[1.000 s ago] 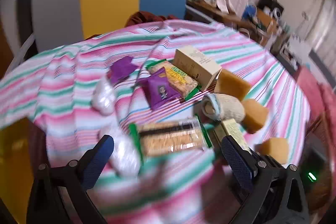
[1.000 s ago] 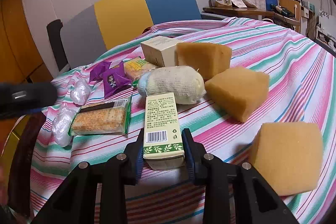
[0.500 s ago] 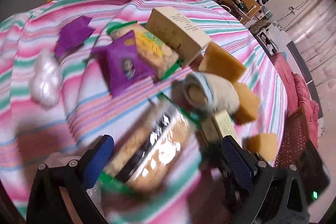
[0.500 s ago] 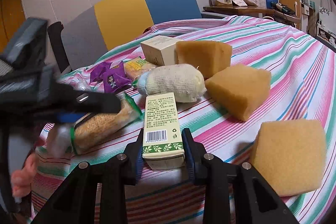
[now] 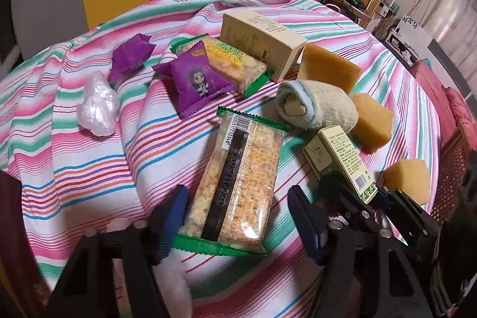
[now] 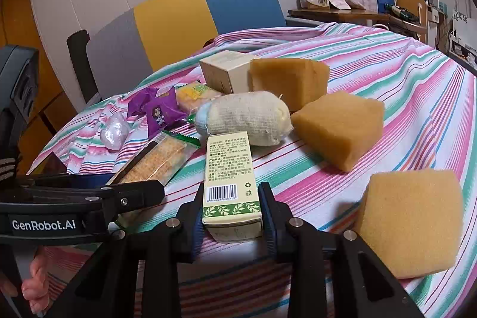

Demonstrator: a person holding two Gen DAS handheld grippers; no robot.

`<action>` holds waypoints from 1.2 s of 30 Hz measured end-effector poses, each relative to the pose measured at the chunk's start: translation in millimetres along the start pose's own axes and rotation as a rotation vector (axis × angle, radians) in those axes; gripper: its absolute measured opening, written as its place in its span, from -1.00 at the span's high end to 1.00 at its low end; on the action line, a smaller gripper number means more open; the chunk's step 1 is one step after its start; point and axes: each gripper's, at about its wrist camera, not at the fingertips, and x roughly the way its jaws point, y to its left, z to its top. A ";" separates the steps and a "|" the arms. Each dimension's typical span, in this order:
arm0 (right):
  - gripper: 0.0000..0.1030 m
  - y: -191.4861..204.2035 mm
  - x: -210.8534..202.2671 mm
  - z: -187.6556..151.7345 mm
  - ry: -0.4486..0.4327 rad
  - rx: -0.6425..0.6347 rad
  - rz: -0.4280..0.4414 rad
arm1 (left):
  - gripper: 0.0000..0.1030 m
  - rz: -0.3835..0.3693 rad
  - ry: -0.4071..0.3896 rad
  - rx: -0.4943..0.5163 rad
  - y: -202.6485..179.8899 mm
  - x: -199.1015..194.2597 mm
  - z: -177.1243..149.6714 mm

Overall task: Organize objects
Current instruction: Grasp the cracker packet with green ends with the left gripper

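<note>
Between left gripper (image 5: 238, 216) fingers, cracker packet (image 5: 238, 184), untouched, on striped cloth (image 5: 89, 163)

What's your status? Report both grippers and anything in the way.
Right gripper shut on green-label box. Left gripper open, straddling cracker packet, not gripping. Rolled cloth lies just beyond the box; sponges alongside.

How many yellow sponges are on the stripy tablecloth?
3. One sponge stands at the back beside the cream box, one sponge lies in the middle right of the rolled cloth, and one sponge sits nearest, at the right edge. More may be hidden.
</note>
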 end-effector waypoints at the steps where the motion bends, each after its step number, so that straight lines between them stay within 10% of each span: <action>1: 0.39 -0.4 -0.1 0.0 0.000 0.001 0.002 | -0.06 0.005 -0.003 -0.001 1.2 -1.2 -1.9; 26: 0.39 4.0 0.8 -0.5 0.005 -0.016 -0.024 | 0.07 0.037 -0.139 -0.126 6.5 -66.2 -120.6; 31: 0.39 5.8 0.7 -0.7 0.007 -0.023 -0.032 | -0.26 0.028 -0.141 -0.098 -0.8 -60.5 -115.5; 36: 0.39 8.2 0.7 -1.0 0.009 -0.036 -0.048 | 0.07 0.056 -0.140 -0.060 -9.4 -57.3 -115.7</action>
